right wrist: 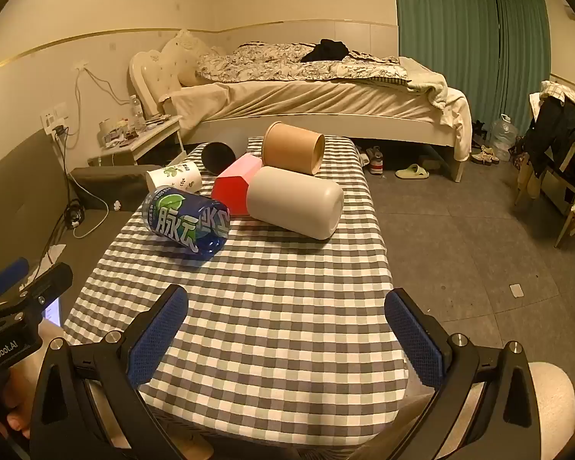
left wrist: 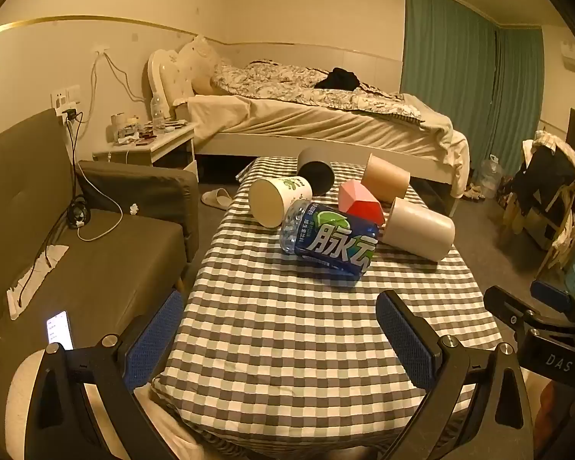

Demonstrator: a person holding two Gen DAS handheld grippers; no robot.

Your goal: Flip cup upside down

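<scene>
From the left wrist, the left gripper (left wrist: 281, 341) hangs over the near end of the checked table (left wrist: 287, 345), jaws spread wide and empty. The cups lie on their sides at the far end: a white cup (left wrist: 276, 199), a beige cup (left wrist: 421, 232), a blue bottle (left wrist: 331, 241).

From the right wrist, the right gripper (right wrist: 285, 339) is likewise wide apart, holding nothing; the beige cup (right wrist: 295, 201) lies well ahead.

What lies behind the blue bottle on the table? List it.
Behind the blue bottle, all on their sides: a white leaf-print cup, a pink-red faceted cup, a dark grey cup and a tan cup. The bottle hides where the nearer ones meet the cloth.
</scene>
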